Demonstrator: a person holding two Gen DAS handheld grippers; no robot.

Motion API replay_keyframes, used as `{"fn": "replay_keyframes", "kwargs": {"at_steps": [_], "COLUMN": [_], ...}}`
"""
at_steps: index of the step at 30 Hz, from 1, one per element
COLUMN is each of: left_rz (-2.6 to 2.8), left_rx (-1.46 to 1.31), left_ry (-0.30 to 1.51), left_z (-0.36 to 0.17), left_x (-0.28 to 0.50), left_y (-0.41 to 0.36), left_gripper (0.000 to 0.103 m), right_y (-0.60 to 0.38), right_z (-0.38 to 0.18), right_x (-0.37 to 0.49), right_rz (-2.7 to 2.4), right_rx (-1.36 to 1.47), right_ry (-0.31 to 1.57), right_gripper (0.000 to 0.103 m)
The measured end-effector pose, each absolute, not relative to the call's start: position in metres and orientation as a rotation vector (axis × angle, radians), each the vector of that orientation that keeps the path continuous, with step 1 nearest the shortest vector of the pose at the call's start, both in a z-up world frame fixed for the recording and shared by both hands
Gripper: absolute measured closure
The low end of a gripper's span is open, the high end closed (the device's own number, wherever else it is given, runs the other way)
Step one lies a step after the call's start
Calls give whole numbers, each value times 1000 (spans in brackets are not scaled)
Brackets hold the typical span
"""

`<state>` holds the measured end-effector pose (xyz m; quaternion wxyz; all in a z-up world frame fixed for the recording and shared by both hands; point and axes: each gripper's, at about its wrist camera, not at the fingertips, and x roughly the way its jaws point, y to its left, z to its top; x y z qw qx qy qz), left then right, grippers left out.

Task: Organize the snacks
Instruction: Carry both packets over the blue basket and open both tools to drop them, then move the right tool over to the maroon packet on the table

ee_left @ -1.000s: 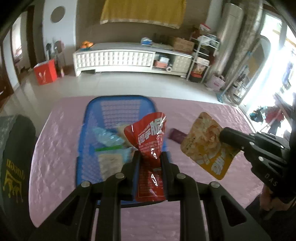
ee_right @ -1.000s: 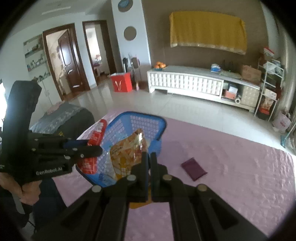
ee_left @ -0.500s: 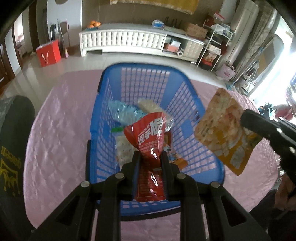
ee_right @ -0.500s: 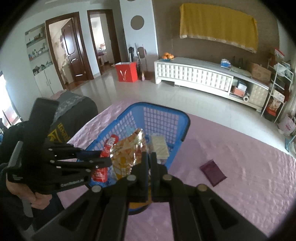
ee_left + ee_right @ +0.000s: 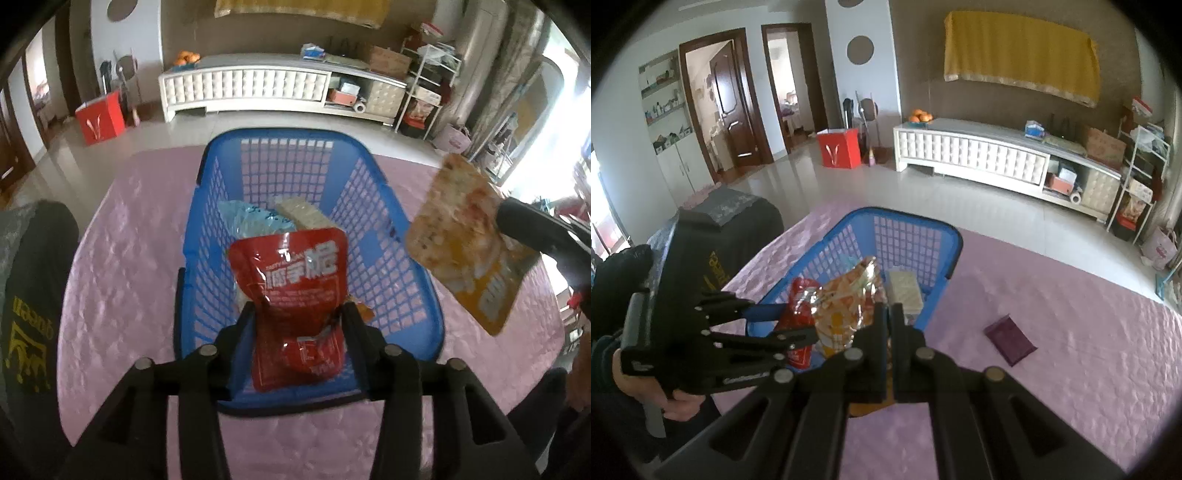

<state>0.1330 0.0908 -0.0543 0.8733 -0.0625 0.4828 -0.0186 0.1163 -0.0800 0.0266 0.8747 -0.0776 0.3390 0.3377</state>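
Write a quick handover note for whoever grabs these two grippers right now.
Left gripper: jaws parted, red snack pouch loose between them over the blue basket.
Right gripper: shut on the orange snack pouch, near the basket's right rim.
Done: a pale blue packet and a beige packet lie in the basket.
Left: drop both pouches in, then fetch the purple packet from the pink cloth.
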Motion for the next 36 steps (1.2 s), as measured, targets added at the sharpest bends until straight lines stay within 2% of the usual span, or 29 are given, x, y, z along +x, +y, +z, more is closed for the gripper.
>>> {"fn": "replay_keyframes", "kwargs": {"at_steps": [1,5,6,20,28,36], "left_rz": [-35,-19,-15,55,117,125], "left_rx": [-115,-95,-95,-91,-67,-177], "left_ry": [995,974,970,923,912,921], "left_z": [-49,-38,-36,-23,-41,-57], "left_x": [129,123,122,94,91,105], "left_y": [90,97,99,125,144,174], "left_gripper": [55,40,40,40,40,40], "right_y": [-79,-75,-74,-37,-4,12], "right_z": [27,35,35,37,8,-22], "right_x": [116,111,110,106,112,129], "right_rz": [705,715,715,748,770,724], "right_rx": [-159,-152,-154,-200,-226,-254], "right_ry": [704,677,674,660,734,813], "right_gripper": [99,99,99,99,99,99]}}
